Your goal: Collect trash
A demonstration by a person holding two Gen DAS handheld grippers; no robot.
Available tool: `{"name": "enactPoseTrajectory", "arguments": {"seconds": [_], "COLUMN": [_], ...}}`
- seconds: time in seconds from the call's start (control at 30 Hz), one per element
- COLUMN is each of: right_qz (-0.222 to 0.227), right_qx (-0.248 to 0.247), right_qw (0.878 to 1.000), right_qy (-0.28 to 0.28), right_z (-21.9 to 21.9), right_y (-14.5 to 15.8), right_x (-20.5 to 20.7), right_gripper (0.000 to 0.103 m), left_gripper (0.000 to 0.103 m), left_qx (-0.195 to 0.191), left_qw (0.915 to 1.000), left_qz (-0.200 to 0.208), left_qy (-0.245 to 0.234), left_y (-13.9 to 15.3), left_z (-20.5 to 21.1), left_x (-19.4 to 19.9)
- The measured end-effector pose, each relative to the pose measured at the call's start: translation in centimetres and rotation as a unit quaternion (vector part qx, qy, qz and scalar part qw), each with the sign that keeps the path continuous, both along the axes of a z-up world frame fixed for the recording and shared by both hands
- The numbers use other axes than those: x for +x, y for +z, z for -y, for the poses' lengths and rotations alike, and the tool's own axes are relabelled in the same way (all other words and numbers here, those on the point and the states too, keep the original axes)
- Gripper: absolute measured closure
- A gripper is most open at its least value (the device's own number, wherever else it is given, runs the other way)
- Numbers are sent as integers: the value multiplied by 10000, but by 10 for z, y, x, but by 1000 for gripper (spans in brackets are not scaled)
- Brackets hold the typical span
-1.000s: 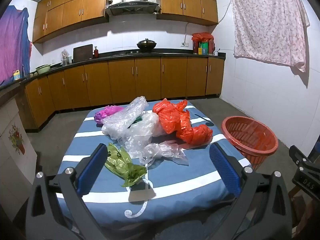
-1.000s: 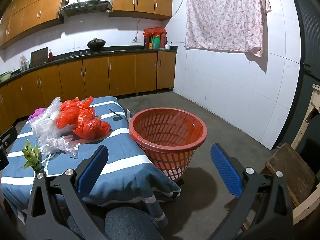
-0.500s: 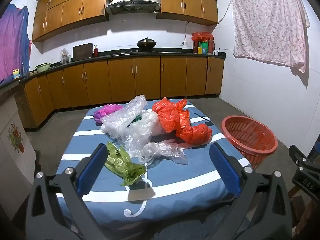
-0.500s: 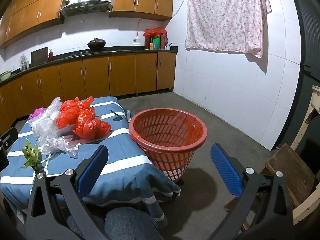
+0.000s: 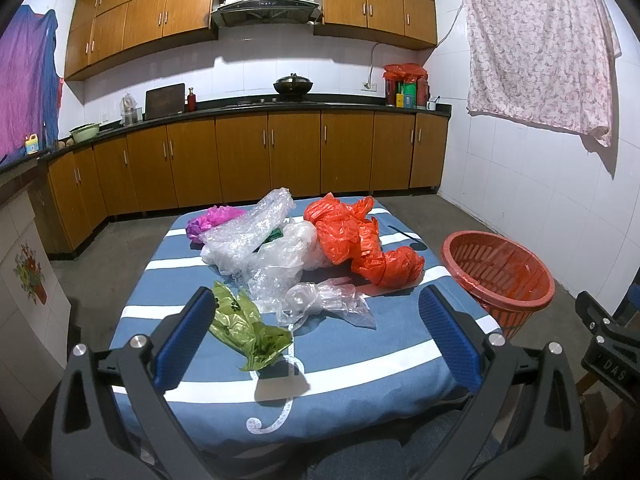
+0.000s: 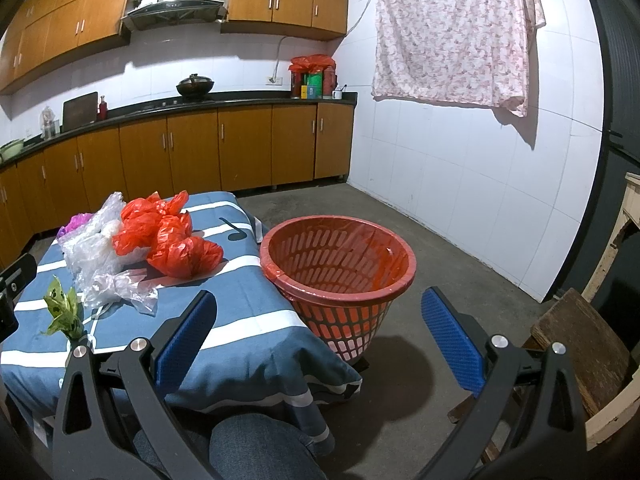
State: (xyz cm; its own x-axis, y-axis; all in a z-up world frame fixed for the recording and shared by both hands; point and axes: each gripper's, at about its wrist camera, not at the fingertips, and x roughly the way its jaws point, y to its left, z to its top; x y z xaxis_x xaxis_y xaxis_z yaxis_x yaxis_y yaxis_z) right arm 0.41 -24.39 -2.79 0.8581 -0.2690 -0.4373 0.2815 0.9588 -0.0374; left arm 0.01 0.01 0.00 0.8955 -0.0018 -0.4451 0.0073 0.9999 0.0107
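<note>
Crumpled plastic bags lie on a table with a blue striped cloth (image 5: 360, 364): a green bag (image 5: 248, 326) nearest, clear bags (image 5: 260, 248) in the middle, an orange bag (image 5: 356, 240) on the right, a magenta bag (image 5: 212, 220) at the back. A red slatted basket (image 5: 500, 280) (image 6: 340, 264) with a liner stands on the floor right of the table. My left gripper (image 5: 316, 336) hangs open over the table's near edge, its left finger beside the green bag. My right gripper (image 6: 320, 332) is open, held above the floor before the basket.
Wooden kitchen cabinets and a dark counter (image 5: 260, 108) run along the back wall. A wooden chair (image 6: 576, 340) stands at the right. A person's knee in jeans (image 6: 256, 448) shows below the right gripper. A floral cloth (image 6: 452, 32) hangs on the white tiled wall.
</note>
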Motion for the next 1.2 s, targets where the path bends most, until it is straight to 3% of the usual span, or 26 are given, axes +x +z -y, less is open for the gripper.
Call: {"name": "enactPoseTrajectory", "arguments": {"seconds": [1.2], "right_qz": [-23], "right_qx": [-26], "right_qw": [10000], "right_qy": [-5], "right_z": [-3], "right_y": [-1], "right_x": [2], "right_gripper": [2], "left_gripper": [4], "left_qx": [-41], "left_qw": [10000], "left_qz": [-37], "left_qy": [5], "left_y": [0], "left_z": [0], "left_x": [0]}}
